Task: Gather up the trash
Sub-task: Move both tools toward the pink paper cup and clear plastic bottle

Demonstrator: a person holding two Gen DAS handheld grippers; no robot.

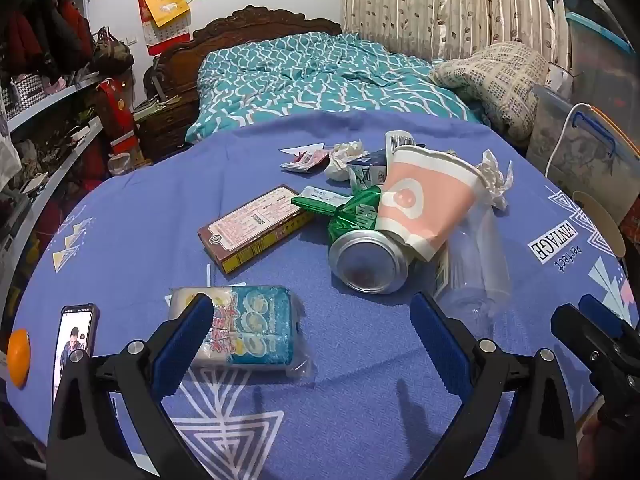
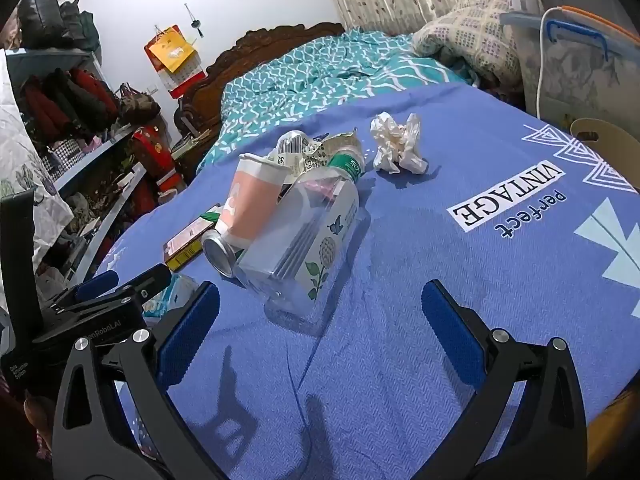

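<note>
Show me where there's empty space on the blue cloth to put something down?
Bare cloth lies between the VINTAGE print and the clear bottle, and in front of the right gripper. The middle is crowded: can, pink cup, brown box.

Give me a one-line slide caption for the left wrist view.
Open left gripper hovers over blue cloth strewn with tissue pack, can, paper cup.

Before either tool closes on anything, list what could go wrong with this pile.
1. The cup leans on the can; pulling the can first would likely tip the cup over.
2. The clear bottle lies on its side, so a nudge from the right tool may roll it.
3. The phone sits beside the left tool and could get bumped.
</note>
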